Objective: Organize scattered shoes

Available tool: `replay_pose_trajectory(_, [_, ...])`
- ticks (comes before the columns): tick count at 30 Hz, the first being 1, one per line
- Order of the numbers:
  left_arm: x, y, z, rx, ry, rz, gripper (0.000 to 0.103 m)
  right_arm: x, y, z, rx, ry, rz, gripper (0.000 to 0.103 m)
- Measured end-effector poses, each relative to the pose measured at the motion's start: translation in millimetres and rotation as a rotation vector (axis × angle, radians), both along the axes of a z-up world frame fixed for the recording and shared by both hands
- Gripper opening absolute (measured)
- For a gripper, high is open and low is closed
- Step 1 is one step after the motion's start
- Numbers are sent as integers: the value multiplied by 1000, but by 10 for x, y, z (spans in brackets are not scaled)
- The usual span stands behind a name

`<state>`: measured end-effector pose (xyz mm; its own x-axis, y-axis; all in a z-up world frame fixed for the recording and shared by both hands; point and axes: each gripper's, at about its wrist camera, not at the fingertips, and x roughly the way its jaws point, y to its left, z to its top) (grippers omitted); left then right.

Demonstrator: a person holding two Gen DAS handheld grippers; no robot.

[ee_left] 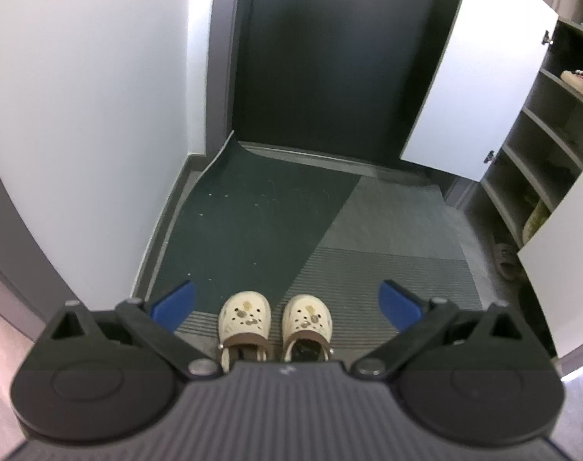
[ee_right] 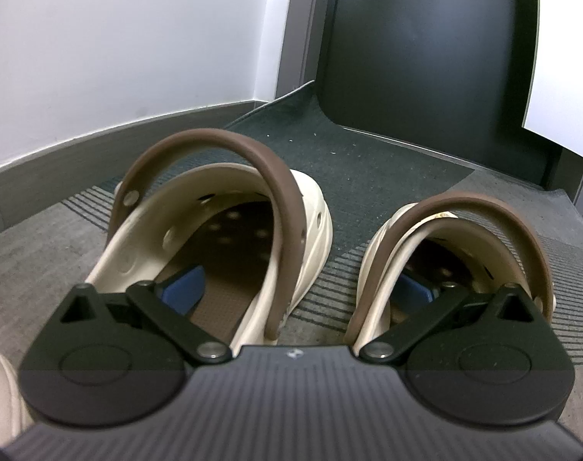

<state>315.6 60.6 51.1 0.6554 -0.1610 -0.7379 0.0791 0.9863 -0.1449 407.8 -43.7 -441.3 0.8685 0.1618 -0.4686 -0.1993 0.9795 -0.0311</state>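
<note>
Right gripper [ee_right: 297, 288], jaws wide, reaches one blue finger into each of two cream clogs [ee_right: 222, 238] side by side on the doormat [ee_left: 260, 211]; left gripper [ee_left: 287, 305] hangs above, spread and empty; beyond, an open shoe cabinet [ee_left: 537, 146].

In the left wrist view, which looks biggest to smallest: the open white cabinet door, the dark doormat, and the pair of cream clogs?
1. Dark doormat and white cabinet door: alike, fisheye bending makes it unsure.
2. Pair of cream clogs, clearly smallest, partly hidden behind the left gripper.
</note>
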Motion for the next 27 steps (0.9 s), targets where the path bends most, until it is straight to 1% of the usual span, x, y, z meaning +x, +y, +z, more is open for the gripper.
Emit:
replay_pose_trajectory(1, [-24,-10,6,6,-7,-2,103,-22,51,-7,2,3,0,103])
replay_pose_trajectory(3, [-66,-16,19,7,-11,-6,103,-27,37,8,39,24,5,103])
replay_pose_trajectory(5, [-122,-11,43,-4,-14,-13,103,-55,43,75,49,33,-4,103])
replay_pose_trajectory(6, [-159,-8,66,-8,-21,-18,103,-53,64,124,38,57,-7,103])
replay_pose_trajectory(7, [-180,-7,84,-9,-28,-20,103,-31,109,185,19,109,3,103])
replay_pose_trajectory(8, [-223,7,123,-10,-46,-21,103,15,182,260,-11,190,27,103])
replay_pose_trajectory(9, [-238,11,145,-10,-56,-21,103,34,233,330,-21,241,36,103])
replay_pose_trajectory(12, [-306,42,226,-8,-100,-15,103,5,298,511,21,284,10,103])
replay_pose_trajectory(14, [-333,52,267,-10,-116,-12,103,-66,240,746,111,268,-28,103])
replay_pose_trajectory(15, [-352,50,288,-14,-122,-10,103,-96,222,858,135,258,-37,103])
replay_pose_trajectory(16, [-369,33,300,-17,-127,-10,103,-126,201,980,148,238,-39,103])
replay_pose_trajectory(17, [-387,8,311,-19,-131,-13,103,-175,171,1176,168,201,-44,103])
replay_pose_trajectory(20, [-453,-139,342,-22,-128,-50,103,-237,38,1661,208,115,-82,103])
replay_pose_trajectory(22, [-491,-218,382,-48,-120,-62,103,-228,-100,1957,229,75,-115,103])
replay_pose_trajectory(24, [-519,-301,439,-84,-121,-73,103,-192,-331,2326,275,27,-154,103])
replay_pose_trajectory(25, [-525,-327,448,-92,-122,-75,103,-172,-435,2475,297,9,-158,103])
replay_pose_trajectory(27, [-533,-427,467,-117,-115,-95,103,-127,-616,2691,339,-14,-131,103])
